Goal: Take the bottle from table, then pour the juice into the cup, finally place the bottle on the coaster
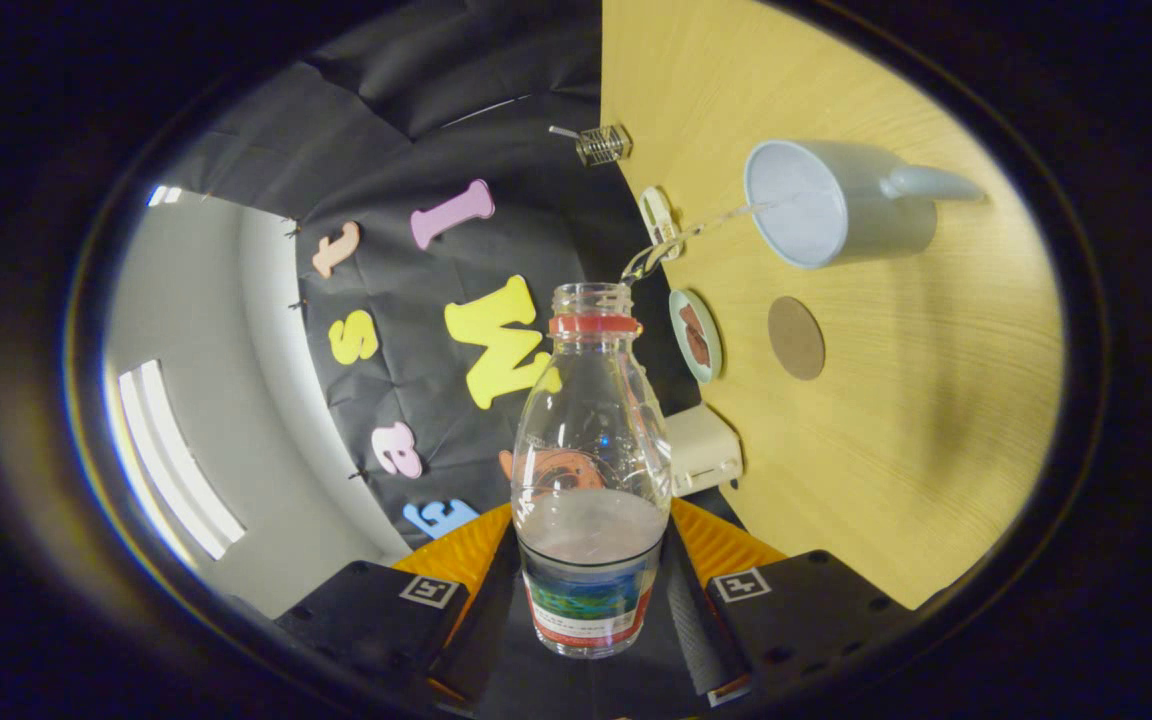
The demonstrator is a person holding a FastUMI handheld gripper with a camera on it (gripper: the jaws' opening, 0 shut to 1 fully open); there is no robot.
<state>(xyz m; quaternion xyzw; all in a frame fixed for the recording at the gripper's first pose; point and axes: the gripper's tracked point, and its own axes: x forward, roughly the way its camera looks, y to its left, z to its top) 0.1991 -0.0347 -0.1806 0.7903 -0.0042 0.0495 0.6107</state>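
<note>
The tongs (591, 600) pinch the bottle (591, 470), tipped over the worktop (936, 400), and a thin stream runs into the cup (816, 205). Tipped less, the juice may spill near the coaster (796, 337).

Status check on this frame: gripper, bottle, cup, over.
Hand-held gripper shut on bottle. Bottle uncapped, tipped, thin stream reaching cup. Coaster bare beside cup. Nothing blocking.
</note>
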